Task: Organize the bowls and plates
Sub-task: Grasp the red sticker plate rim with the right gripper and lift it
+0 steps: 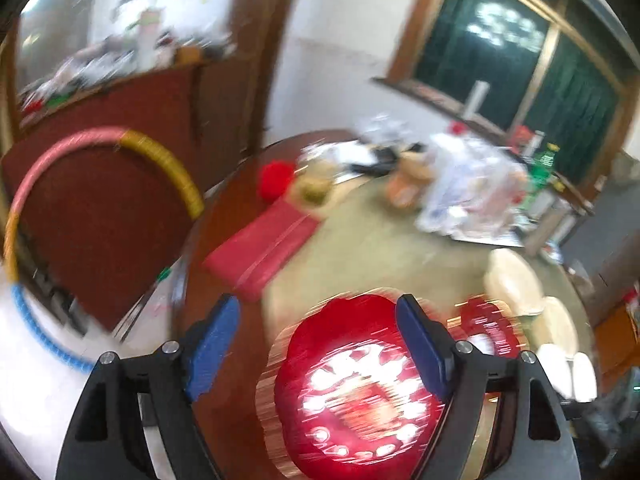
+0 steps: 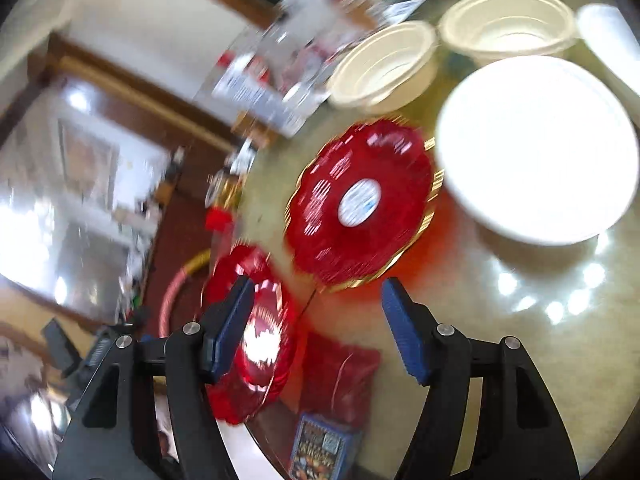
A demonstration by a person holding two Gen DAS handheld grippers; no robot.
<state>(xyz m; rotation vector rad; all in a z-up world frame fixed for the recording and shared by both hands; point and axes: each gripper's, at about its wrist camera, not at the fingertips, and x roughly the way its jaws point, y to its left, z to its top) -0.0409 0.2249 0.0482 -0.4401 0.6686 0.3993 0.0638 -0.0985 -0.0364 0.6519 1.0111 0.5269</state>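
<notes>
1. Left tongs (image 1: 318, 344) spread wide, pinching nothing; hover over red plate (image 1: 356, 392) at table (image 1: 360, 232) edge, lined up for a grab.
2. Right tongs (image 2: 316, 328) also spread, empty; aimed between both red plates.
3. Second red plate (image 2: 360, 204) sits beside white plate (image 2: 536, 148).
4. Cream bowls (image 2: 384, 68) behind, side by side, unstacked; probably to stack by kind.

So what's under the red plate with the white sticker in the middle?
The red plate appears to sit on the glossy table, with a gold scalloped rim showing at its right and lower edges, possibly another plate. Anything else beneath is covered, and blur hides detail.
</notes>
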